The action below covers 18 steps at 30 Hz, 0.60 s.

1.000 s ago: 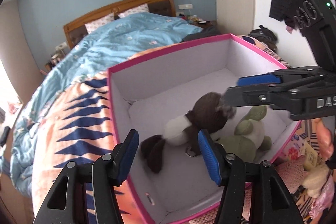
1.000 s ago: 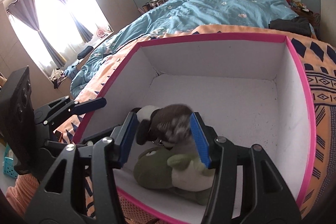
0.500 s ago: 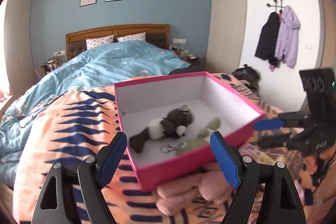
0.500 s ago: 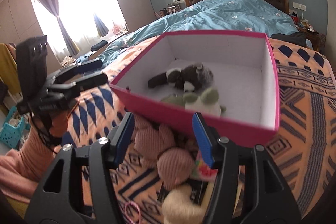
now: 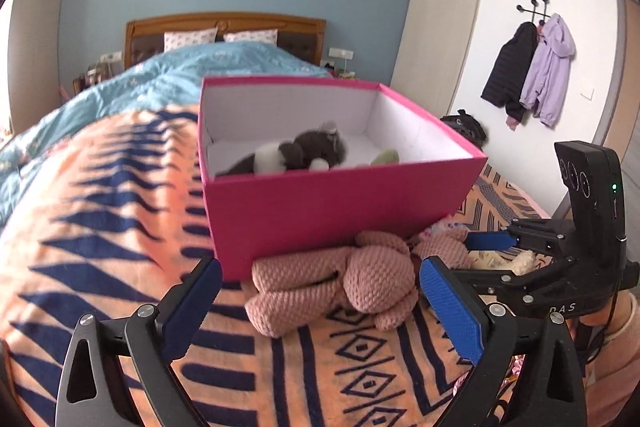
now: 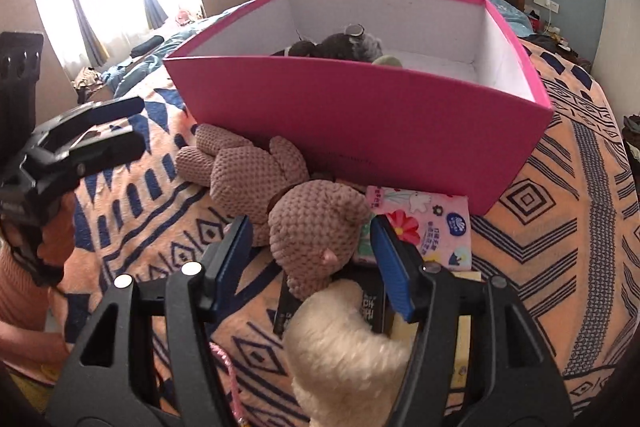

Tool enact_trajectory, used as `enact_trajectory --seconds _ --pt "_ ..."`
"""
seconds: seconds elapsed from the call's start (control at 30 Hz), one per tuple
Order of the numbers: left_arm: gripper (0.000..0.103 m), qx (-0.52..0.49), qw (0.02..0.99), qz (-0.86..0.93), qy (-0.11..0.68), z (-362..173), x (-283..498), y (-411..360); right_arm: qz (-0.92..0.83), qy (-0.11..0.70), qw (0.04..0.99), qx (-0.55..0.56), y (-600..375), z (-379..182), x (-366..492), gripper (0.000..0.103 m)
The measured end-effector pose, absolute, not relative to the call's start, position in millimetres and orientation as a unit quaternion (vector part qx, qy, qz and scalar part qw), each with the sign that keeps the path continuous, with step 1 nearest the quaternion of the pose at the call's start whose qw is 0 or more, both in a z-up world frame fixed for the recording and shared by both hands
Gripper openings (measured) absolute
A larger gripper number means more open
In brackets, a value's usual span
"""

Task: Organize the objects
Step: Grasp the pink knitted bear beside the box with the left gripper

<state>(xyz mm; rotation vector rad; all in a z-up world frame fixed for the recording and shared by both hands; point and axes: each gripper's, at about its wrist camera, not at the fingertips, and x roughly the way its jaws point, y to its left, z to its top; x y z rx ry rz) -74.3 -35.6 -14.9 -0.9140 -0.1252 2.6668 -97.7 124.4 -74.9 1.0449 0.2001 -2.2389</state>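
A pink box [image 5: 340, 203] stands on the patterned blanket [image 5: 100, 211]; it shows in the right wrist view too [image 6: 360, 119]. Inside lie a dark grey-and-white plush [image 5: 304, 151] and a green plush [image 5: 386, 157]. A pink knitted bear [image 5: 348, 283] lies against the box's near wall. My left gripper [image 5: 318, 301] is open, low over the blanket just before the bear's body. My right gripper [image 6: 312, 247] is open with its blue pads either side of the bear's head [image 6: 316, 227], not closed on it. A cream plush [image 6: 344, 351] lies under the right gripper.
A flowered tissue pack [image 6: 424, 223] and a black booklet [image 6: 372, 303] lie by the box's front. A pink bead string [image 6: 228, 371] lies on the blanket. Behind is the bed with a blue duvet [image 5: 180, 75]. Coats [image 5: 528, 67] hang on the right wall.
Both grippers pulled back out of the box and dropped low in front of it. The dark plush, held by the right gripper a second ago, now lies in the box.
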Motion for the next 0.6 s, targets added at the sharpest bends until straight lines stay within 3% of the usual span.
enact_trajectory --seconds 0.13,0.23,0.6 --pt "0.101 -0.338 0.149 0.928 -0.039 -28 -78 -33 -0.859 0.086 0.316 0.394 118 -80 -98 0.062" --pt "0.101 -0.348 0.154 0.924 -0.037 -34 -80 -30 -0.857 0.082 0.312 0.402 118 -84 -103 0.052" --pt "0.099 -0.357 0.199 0.912 -0.012 -35 -73 -11 -0.845 0.038 0.356 0.396 131 -67 -96 0.049"
